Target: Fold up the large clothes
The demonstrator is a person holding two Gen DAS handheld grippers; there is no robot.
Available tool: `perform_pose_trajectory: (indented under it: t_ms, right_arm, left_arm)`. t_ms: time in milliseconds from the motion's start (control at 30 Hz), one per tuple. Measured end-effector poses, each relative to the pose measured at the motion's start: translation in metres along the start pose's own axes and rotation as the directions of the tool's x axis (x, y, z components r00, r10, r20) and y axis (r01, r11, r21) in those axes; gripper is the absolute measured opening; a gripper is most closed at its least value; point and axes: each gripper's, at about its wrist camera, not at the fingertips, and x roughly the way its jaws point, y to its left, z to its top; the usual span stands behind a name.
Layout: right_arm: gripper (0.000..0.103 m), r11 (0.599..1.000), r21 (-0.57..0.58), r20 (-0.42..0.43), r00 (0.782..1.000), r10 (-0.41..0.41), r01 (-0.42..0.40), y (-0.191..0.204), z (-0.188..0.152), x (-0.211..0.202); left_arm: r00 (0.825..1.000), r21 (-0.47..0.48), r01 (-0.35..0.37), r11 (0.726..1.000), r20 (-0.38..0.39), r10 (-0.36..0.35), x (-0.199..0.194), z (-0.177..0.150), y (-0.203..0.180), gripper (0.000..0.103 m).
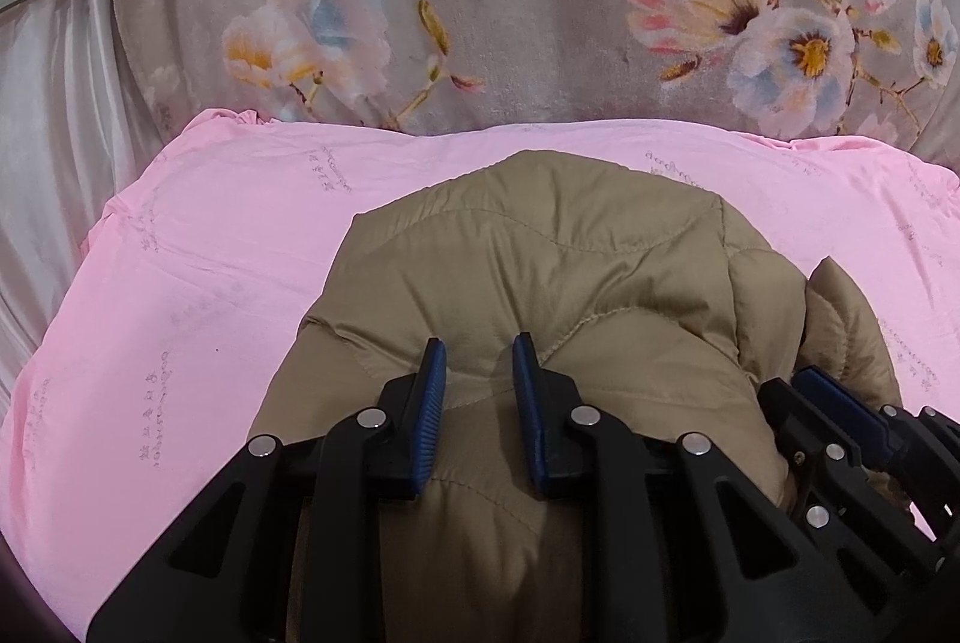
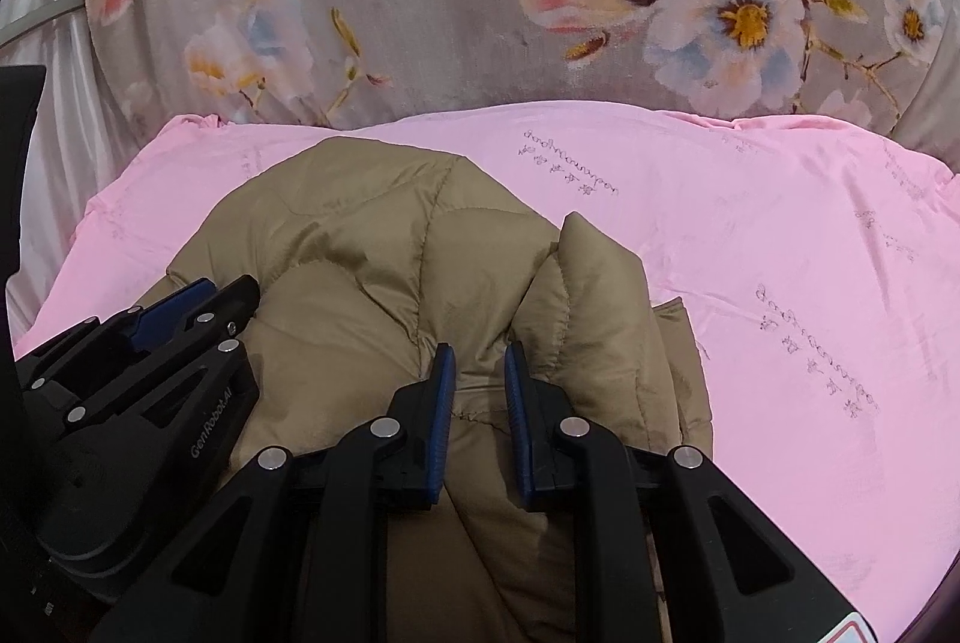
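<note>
Tan quilted jacket (image 1: 540, 283): puffy, soft, light, slippery shell; grip at seams. Left gripper (image 1: 480, 349), right gripper (image 2: 479, 352): nearly closed, pinching jacket folds.

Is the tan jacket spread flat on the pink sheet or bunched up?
Bunched up: the jacket sits in a rumpled heap on the pink sheet, with one puffed fold standing up.

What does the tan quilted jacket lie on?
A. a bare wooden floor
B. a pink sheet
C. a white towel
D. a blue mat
B: the tan quilted jacket rests on the pink sheet, which shows around it on both sides in both wrist views.
</note>
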Motion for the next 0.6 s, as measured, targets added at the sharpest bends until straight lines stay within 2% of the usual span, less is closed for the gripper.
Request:
perform_pose_trajectory:
  t_ms: [600]
  right_arm:
    - [0.015, 0.999, 0.030, -0.032, 0.999, 0.017, -0.016, -0.0032, 0.0005, 0.0081]
  left_arm:
    - [1.000, 0.002, -0.004, 1.000, 0.000, 0.004, 0.0032, 0.0006, -0.0006, 0.021]
